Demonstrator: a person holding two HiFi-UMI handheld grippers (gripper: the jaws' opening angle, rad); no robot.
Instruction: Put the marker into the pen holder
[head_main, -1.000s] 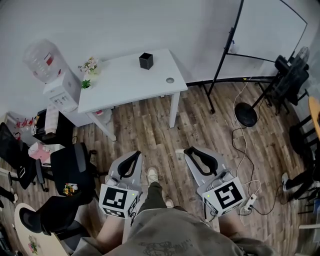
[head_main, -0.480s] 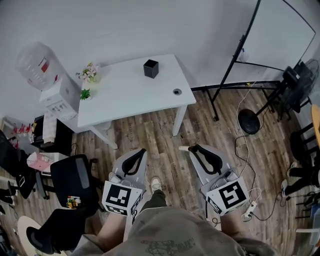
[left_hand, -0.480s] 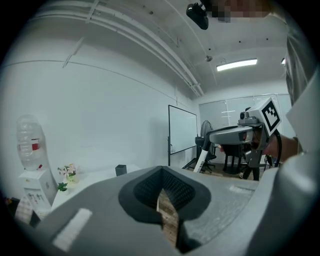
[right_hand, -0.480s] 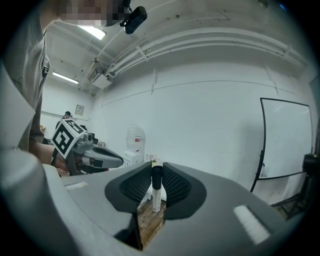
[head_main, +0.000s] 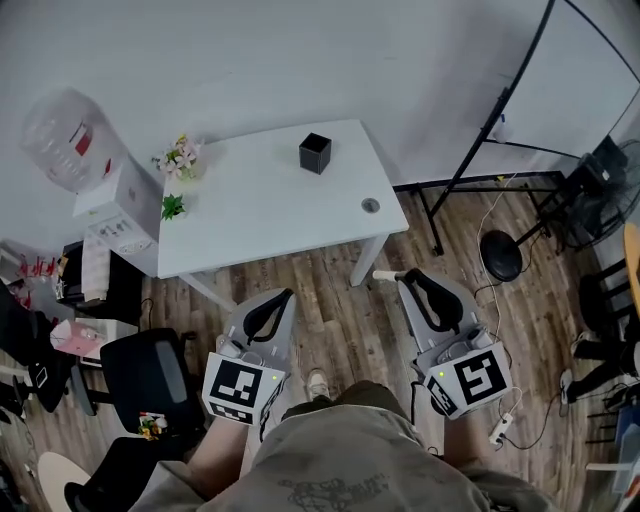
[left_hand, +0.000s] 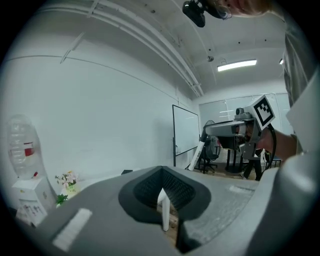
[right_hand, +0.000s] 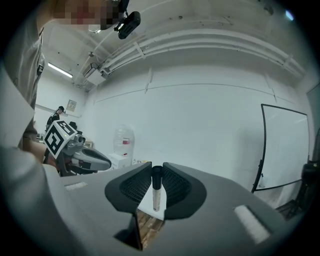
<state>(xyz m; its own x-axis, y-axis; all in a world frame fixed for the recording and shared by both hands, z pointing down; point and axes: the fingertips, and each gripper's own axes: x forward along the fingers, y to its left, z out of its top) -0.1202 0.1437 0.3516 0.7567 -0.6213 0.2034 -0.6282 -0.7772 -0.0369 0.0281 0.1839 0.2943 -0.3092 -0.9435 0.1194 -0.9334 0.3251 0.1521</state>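
My right gripper (right_hand: 158, 169) clamped the marker (right_hand: 156, 192) in its jaws; my left gripper (left_hand: 161, 172) was closed on nothing. The pen holder (head_main: 315, 153) stood on the table (head_main: 250, 215), eleven o'clock from the marker, well apart.

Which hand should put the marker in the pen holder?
Right. The right gripper holds the marker between its jaws, while the left gripper is shut on nothing. The pen holder stands on the table ahead.

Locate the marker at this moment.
The marker is clamped in the jaws of the right gripper, at the head view's right, over the wooden floor short of the white table.
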